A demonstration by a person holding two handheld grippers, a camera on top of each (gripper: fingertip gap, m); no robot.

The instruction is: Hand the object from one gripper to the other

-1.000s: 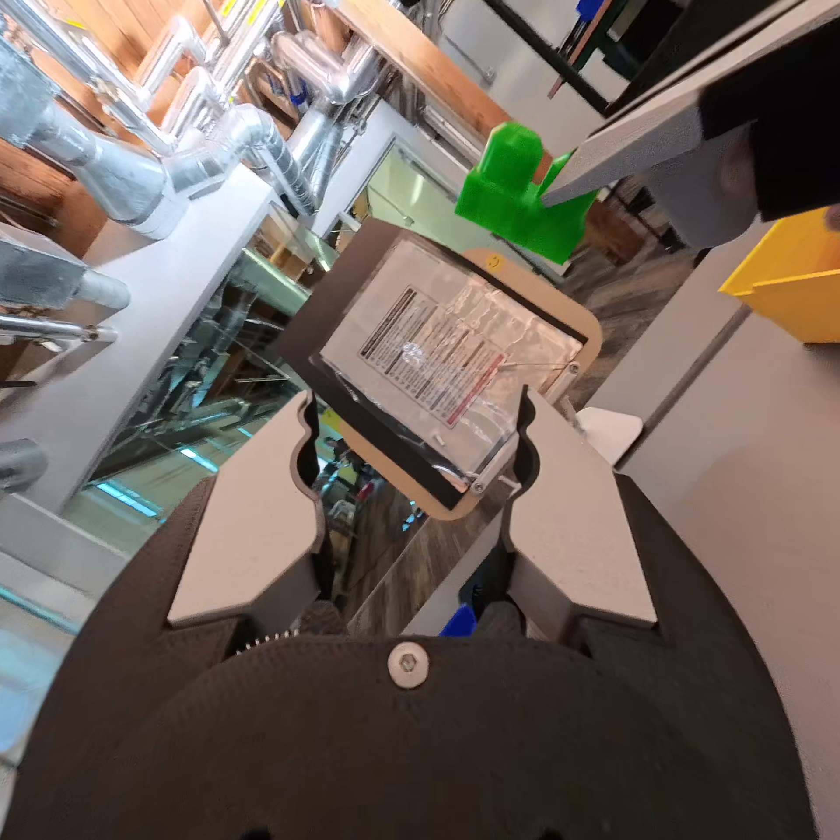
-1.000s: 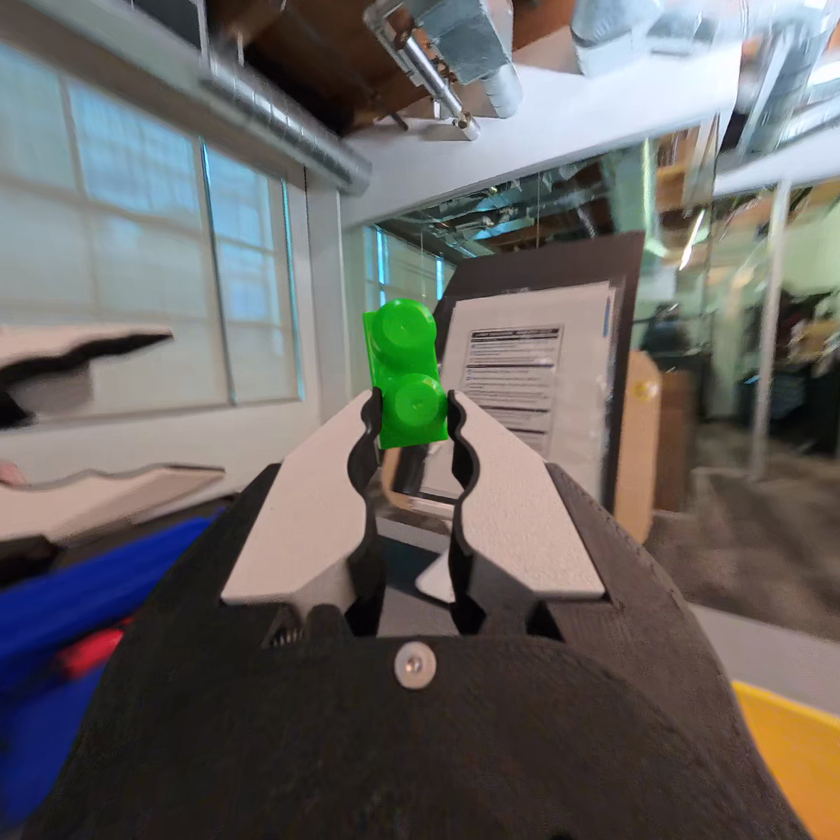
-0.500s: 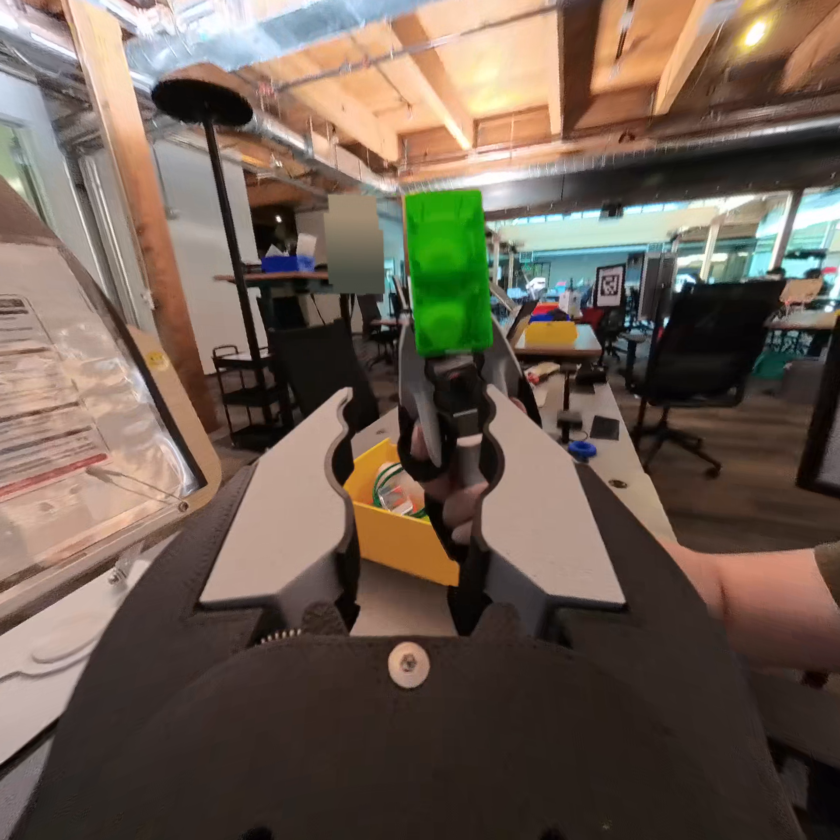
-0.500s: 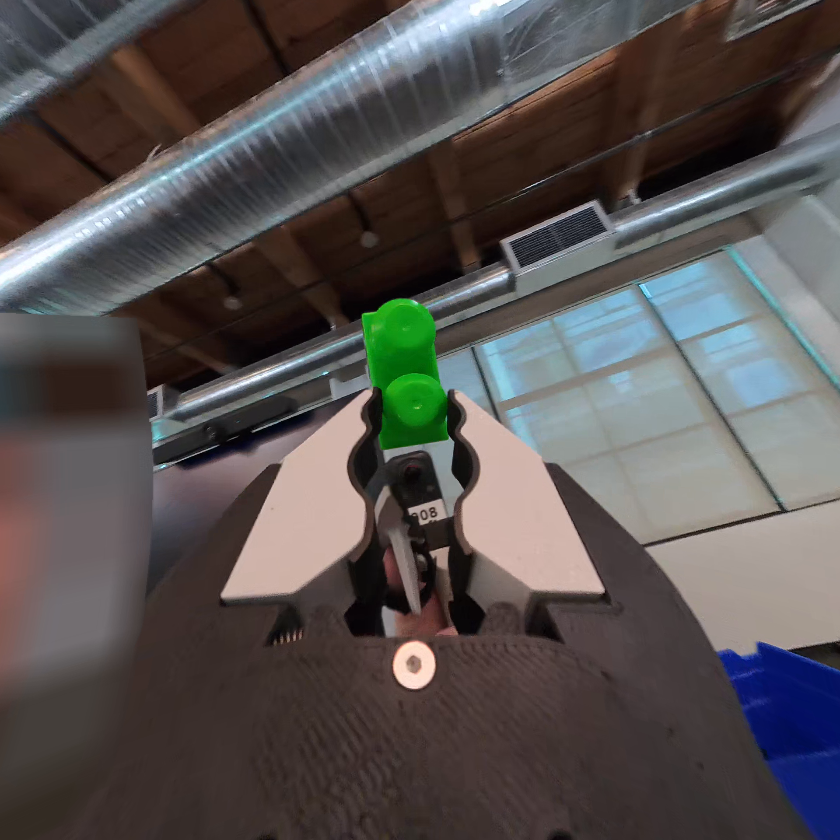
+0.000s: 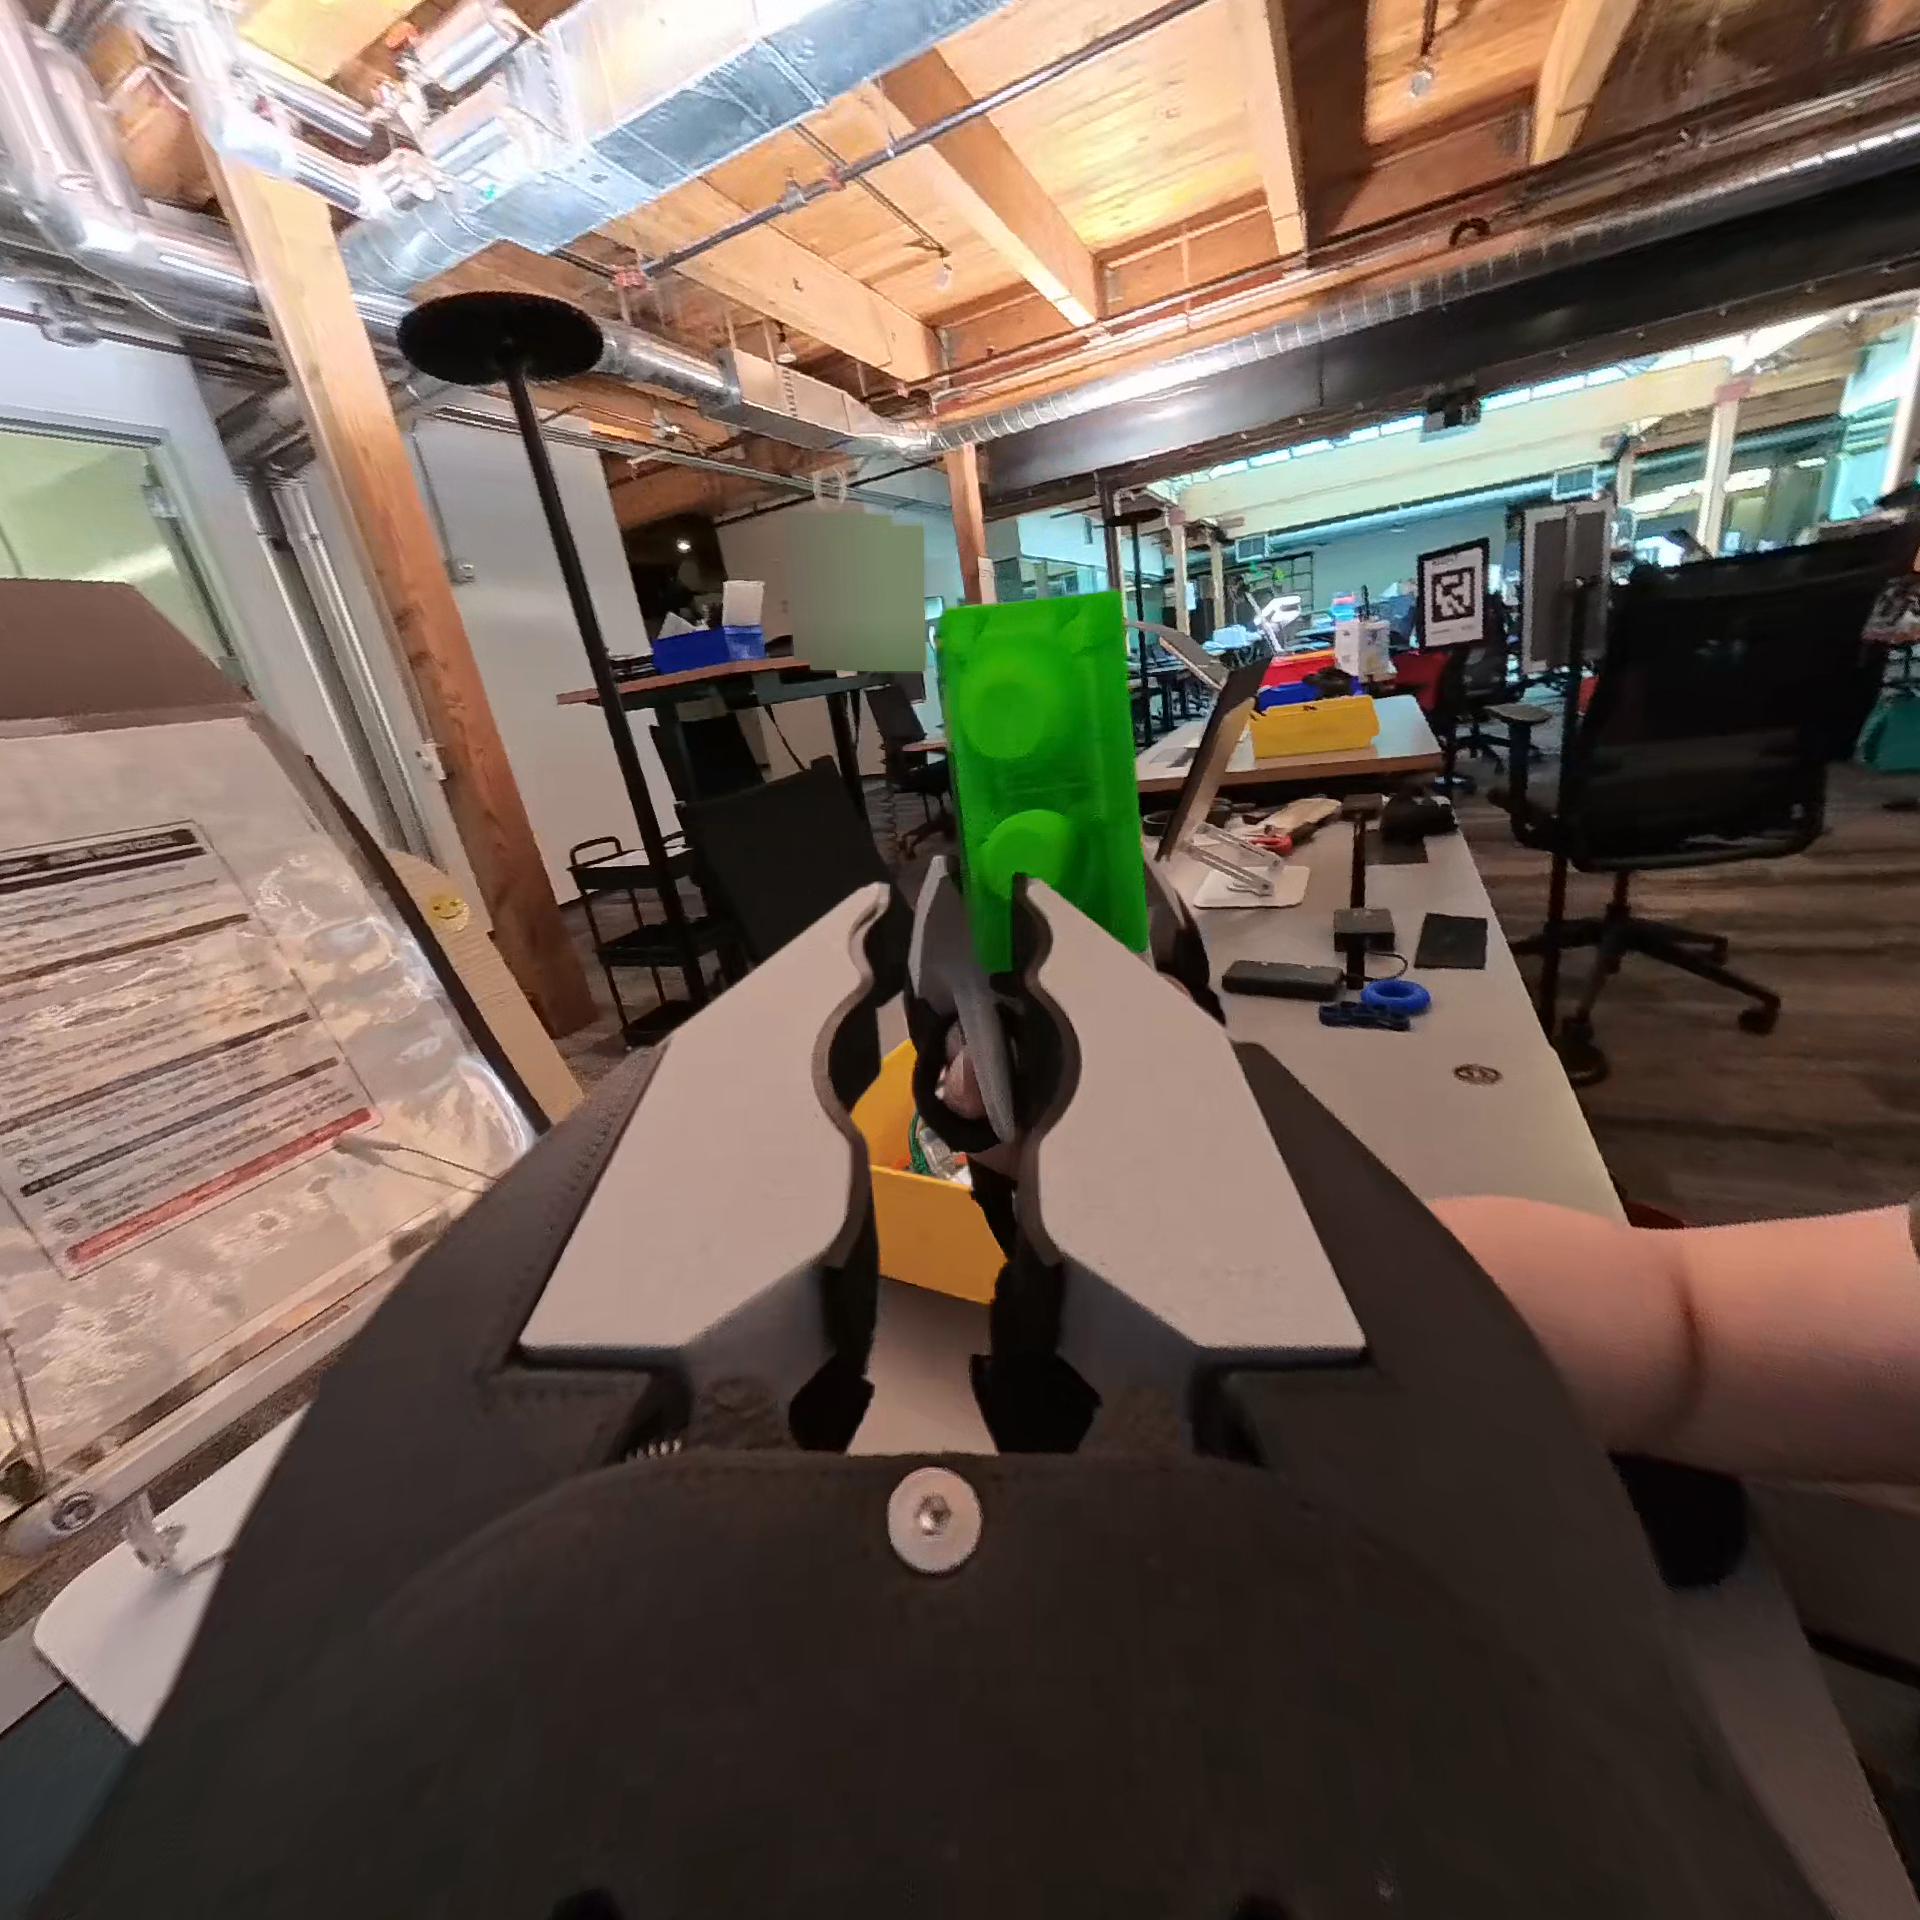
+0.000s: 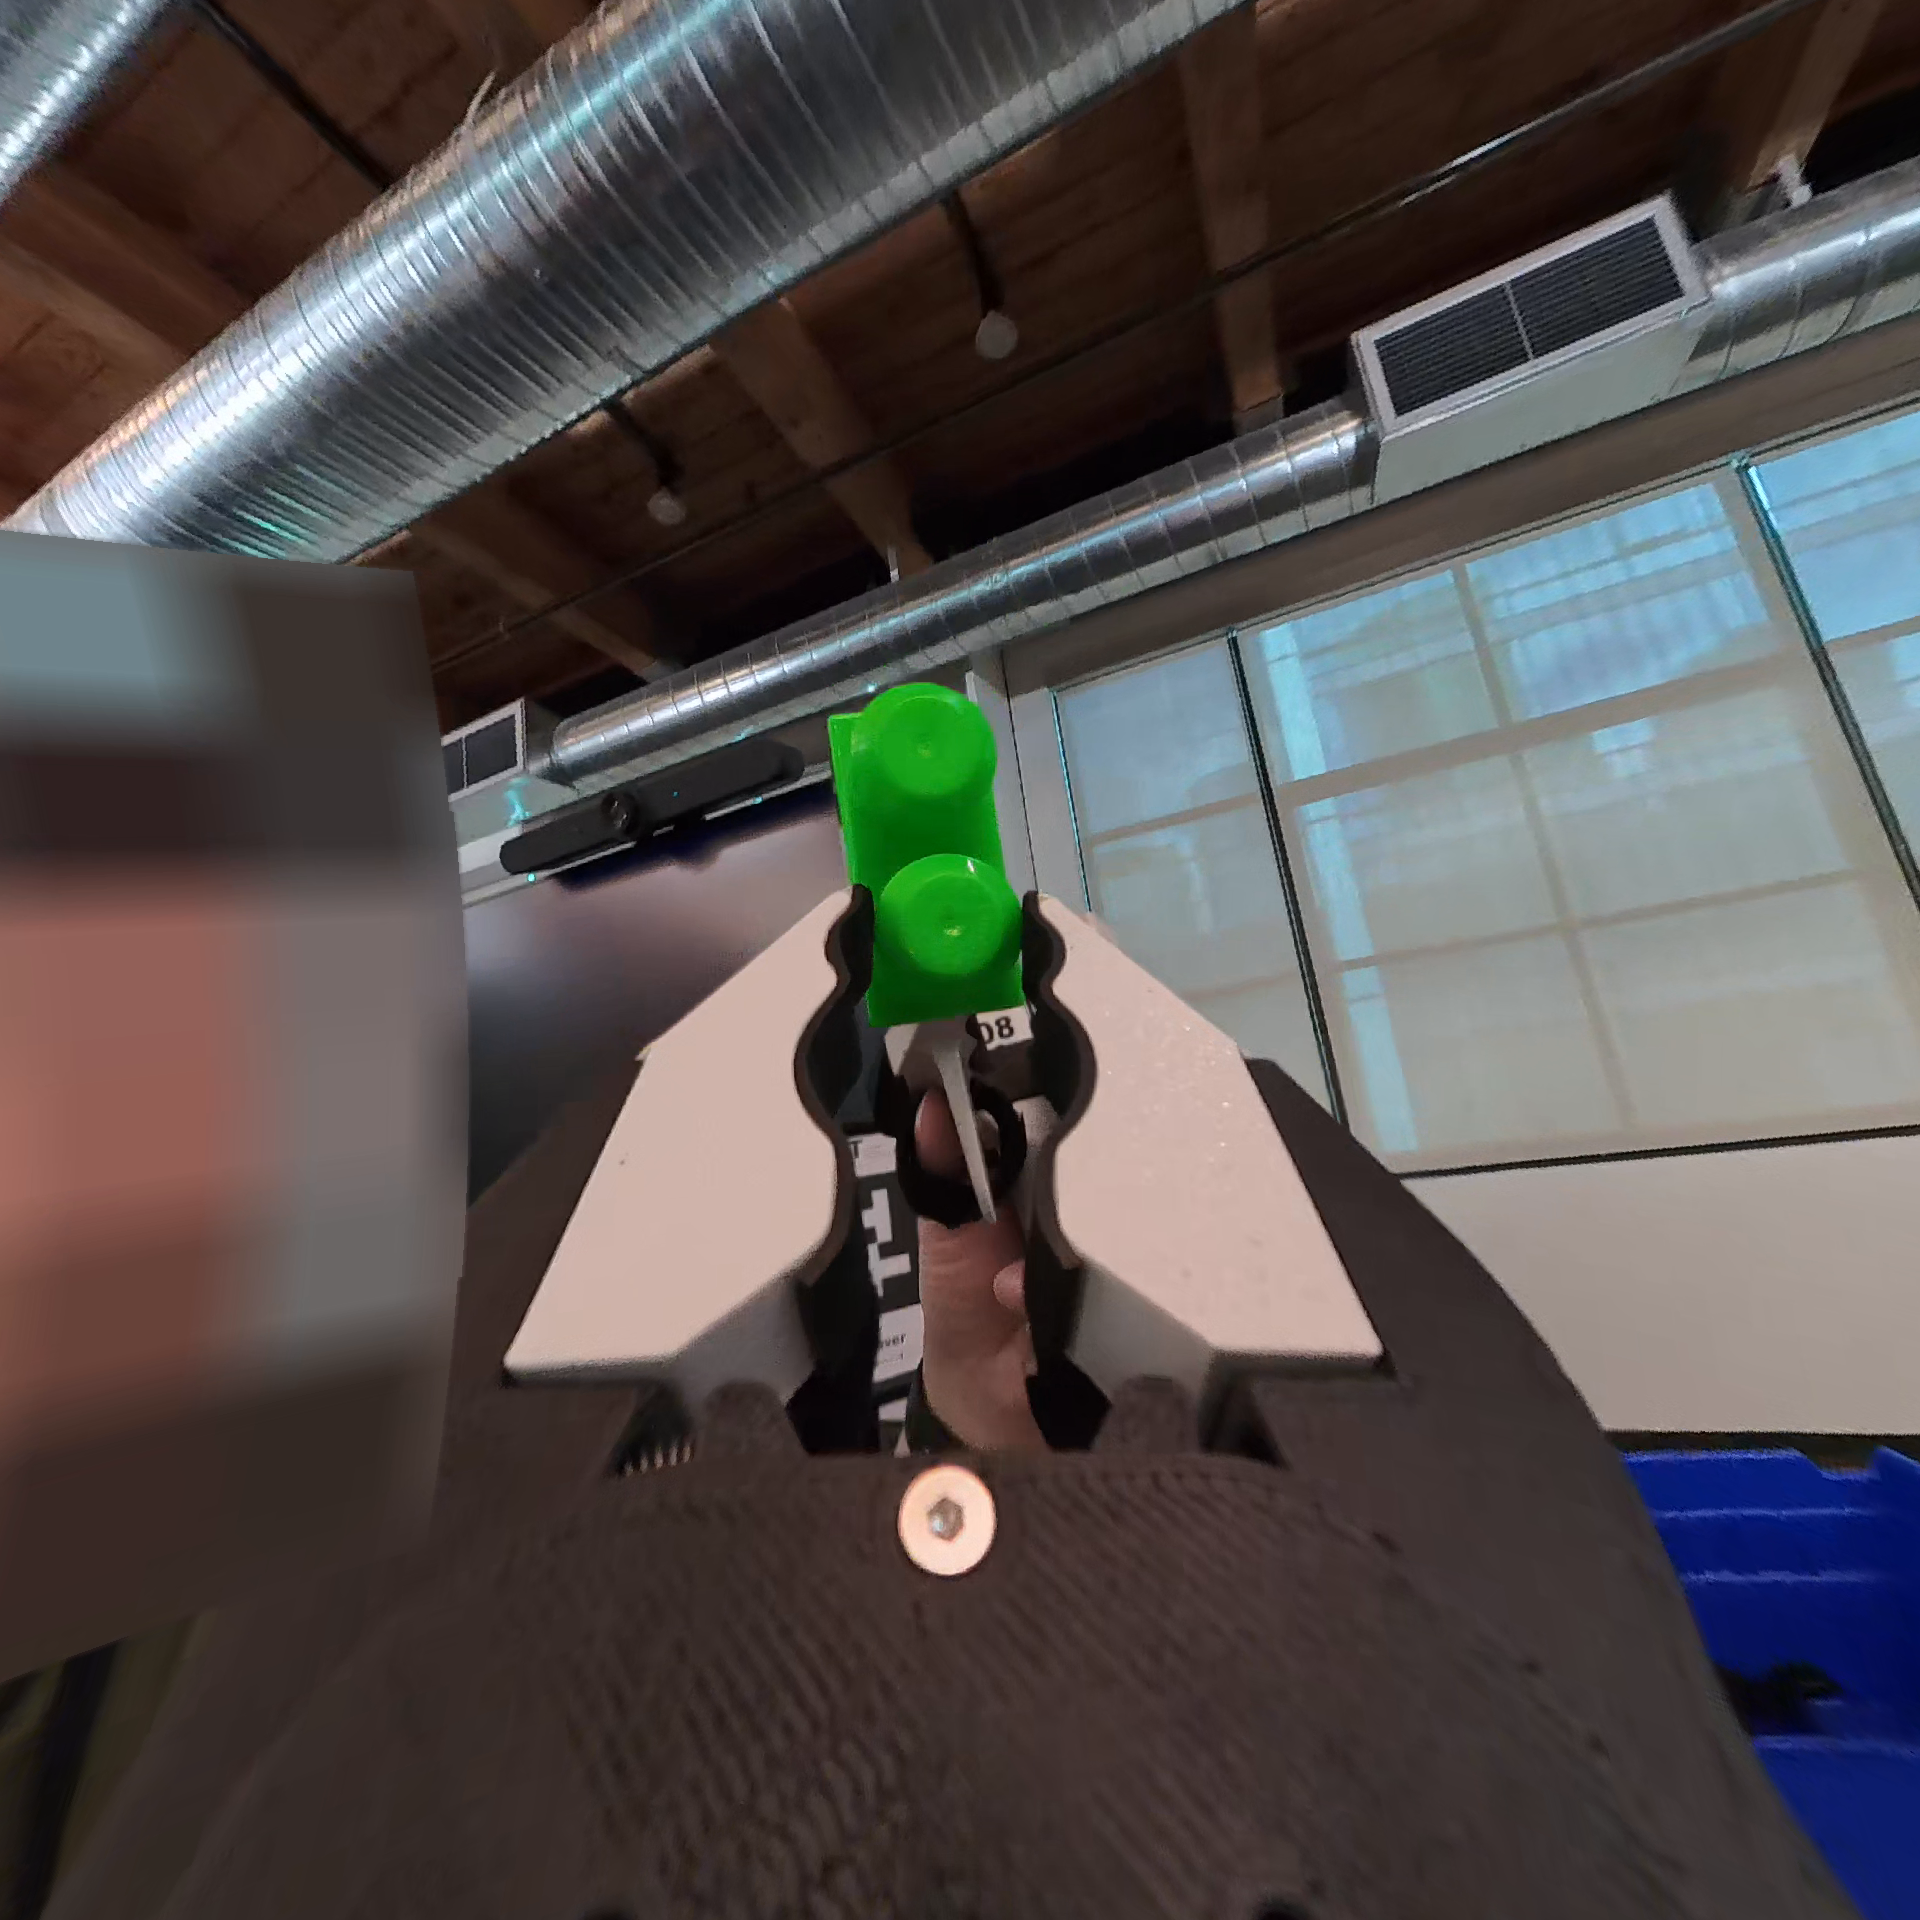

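mid-handover, by the look of both views. nearest in the right wrist view, right gripper (image 6: 940, 920) clamped on the lower stud end of the green block (image 6: 920, 862), upper half standing clear above the tips. in the left wrist view, left gripper (image 5: 951, 904) drawn to a narrow gap right at the block's lower end, with the same green block (image 5: 1039, 769) upright just past the tips; could not tell whether the fingers pressed on it or only framed it. next move, as a judgement: needed a firm squeeze from the left before any release by the right, else risked a drop towards the yellow bin (image 5: 925, 1216) and the grey surface (image 5: 1382, 1122) beyond. against half a second earlier: left fingers stood far wider then, and the block sat smaller and farther off; right grip looked unchanged.
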